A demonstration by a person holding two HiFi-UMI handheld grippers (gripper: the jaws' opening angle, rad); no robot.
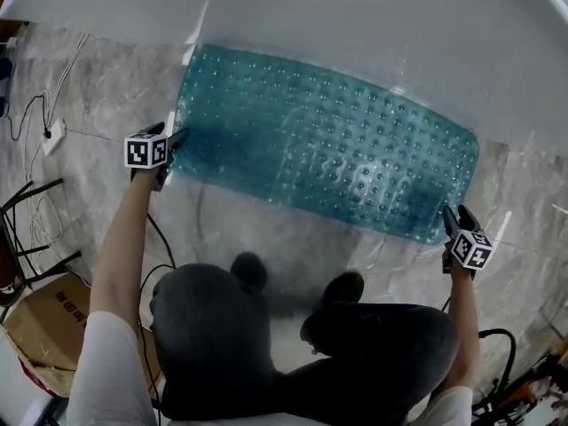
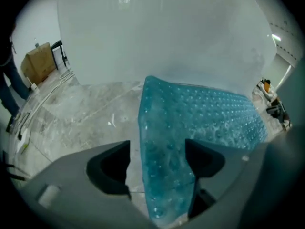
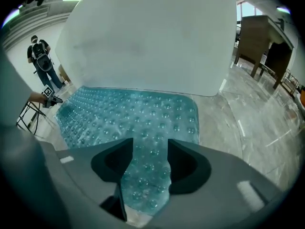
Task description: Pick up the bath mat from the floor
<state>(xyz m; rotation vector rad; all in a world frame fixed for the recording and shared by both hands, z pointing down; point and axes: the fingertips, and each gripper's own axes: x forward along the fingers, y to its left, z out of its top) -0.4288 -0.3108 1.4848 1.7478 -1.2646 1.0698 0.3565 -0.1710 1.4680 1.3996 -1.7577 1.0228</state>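
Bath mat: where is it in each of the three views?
Head view: bath mat slanting across the centre.
Left gripper view: bath mat lower centre to right edge.
Right gripper view: bath mat centre and left.
Shared landmark: white tub behind it.

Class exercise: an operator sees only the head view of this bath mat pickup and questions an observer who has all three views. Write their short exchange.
Operator: Has the left gripper closed on the bath mat yet?
Observer: No. The left gripper view shows its fingers apart. The mat's end edge lies between them and one finger is over bare floor.
Operator: And the right gripper?
Observer: Open too. In the right gripper view a corner of the mat lies flat between its fingers, not pinched.
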